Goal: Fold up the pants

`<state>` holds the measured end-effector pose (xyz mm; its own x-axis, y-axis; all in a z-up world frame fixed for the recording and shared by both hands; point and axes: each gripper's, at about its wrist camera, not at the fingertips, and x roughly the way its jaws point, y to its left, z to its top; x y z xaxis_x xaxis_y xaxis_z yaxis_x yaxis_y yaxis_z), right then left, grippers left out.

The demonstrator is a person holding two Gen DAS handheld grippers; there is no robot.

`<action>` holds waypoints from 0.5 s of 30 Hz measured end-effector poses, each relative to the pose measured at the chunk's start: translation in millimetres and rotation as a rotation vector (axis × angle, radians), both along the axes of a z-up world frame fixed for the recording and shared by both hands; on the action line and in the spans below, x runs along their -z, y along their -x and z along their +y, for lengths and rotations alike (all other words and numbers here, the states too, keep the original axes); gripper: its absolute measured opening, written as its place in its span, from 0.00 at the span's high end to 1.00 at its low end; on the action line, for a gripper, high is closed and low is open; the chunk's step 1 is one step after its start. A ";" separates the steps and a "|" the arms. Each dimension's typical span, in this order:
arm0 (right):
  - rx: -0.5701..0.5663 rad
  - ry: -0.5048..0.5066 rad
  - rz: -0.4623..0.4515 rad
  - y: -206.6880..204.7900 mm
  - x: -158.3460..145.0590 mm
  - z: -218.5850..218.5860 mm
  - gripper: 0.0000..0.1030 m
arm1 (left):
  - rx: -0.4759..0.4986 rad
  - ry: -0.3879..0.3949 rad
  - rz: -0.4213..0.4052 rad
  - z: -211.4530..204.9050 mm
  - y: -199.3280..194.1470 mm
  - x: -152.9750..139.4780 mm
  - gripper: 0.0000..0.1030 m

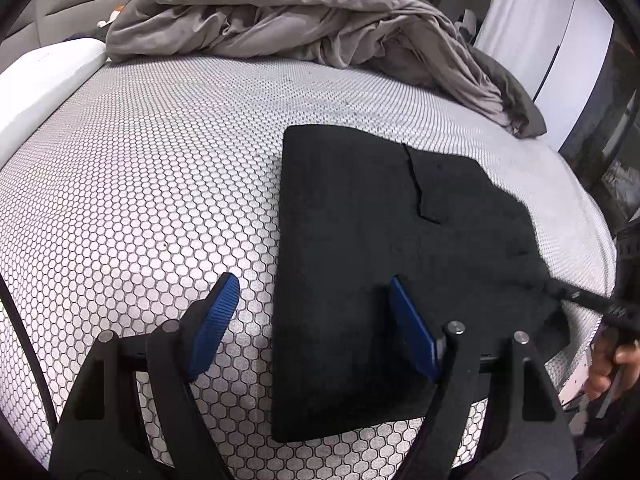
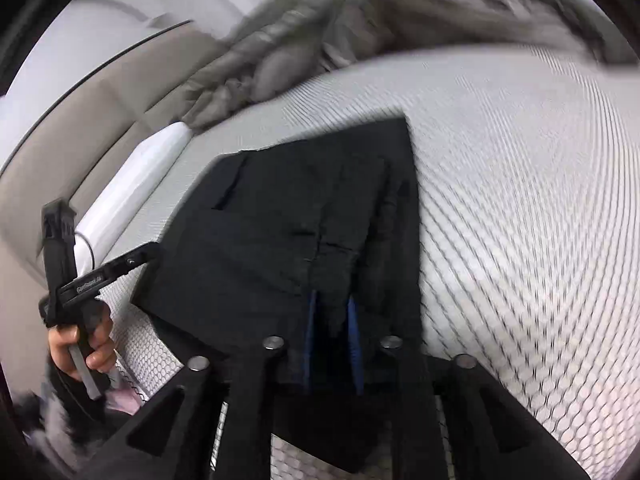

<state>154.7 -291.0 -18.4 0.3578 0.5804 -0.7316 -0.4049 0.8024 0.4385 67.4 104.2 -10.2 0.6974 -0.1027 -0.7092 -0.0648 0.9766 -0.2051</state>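
Black pants [image 1: 360, 248] lie folded on the honeycomb mattress [image 1: 140, 200], right of centre; left gripper [image 1: 312, 320] spread wide over their edge; right gripper [image 2: 332, 336] pinching the pants' fabric, lower centre.

Even, soft indoor light here, no hard shadows. Left wrist view is sharp: the bed [image 1: 160, 184] pattern reads crisp, while the black pants [image 1: 360, 240] swallow detail. Right wrist view is smeared with motion blur, the blanket [image 2: 320, 32] streaked. Both views bow heavily, with dark vignetted corners.
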 end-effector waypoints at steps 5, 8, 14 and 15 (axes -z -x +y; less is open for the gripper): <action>0.045 -0.178 0.042 -1.3 -3.9 -33.8 0.42 | 0.025 -0.030 -0.011 -8.7 -2.0 -0.2 0.27; 0.020 -0.256 0.100 -7.5 0.0 -31.8 0.42 | 0.032 -0.034 -0.012 -11.9 -4.7 0.1 0.27; -0.070 -0.341 0.097 -3.8 -15.8 -6.2 0.42 | 0.042 -0.044 -0.007 -11.1 -5.6 1.7 0.27; -0.060 -0.292 0.083 -3.4 -16.2 -5.1 0.42 | 0.040 -0.046 -0.005 -10.4 -5.6 2.2 0.27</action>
<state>158.1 -296.1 -2.2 0.2626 0.7886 -0.5560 -0.4003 0.6134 0.6808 73.0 93.8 -12.5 0.6966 -0.0979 -0.7107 -0.0244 0.9868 -0.1598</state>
